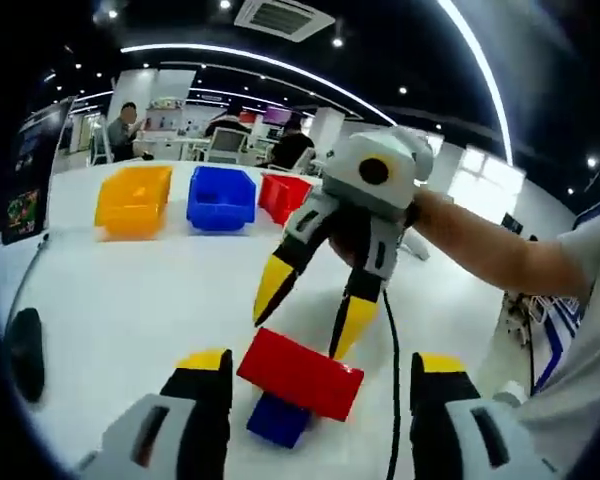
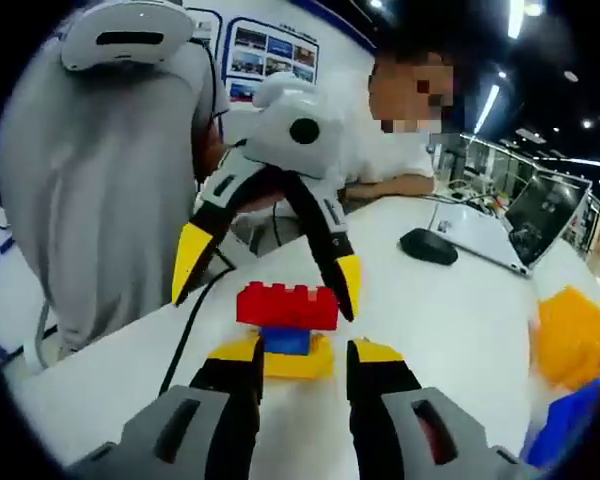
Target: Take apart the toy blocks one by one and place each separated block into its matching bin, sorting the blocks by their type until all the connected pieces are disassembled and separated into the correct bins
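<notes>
Our left gripper (image 1: 320, 400) has black jaws tipped in yellow, rising from pale grey housings with dark slots. Our right gripper (image 2: 305, 385) looks the same: black fingers (image 2: 378, 385) with yellow ends on grey bodies. From across, each tool carries a rounded white head, and its long fingers run white, then black, then yellow. A thin black cable (image 1: 392, 390) trails below one. We wear a light grey short-sleeved shirt (image 2: 100, 190).
</notes>
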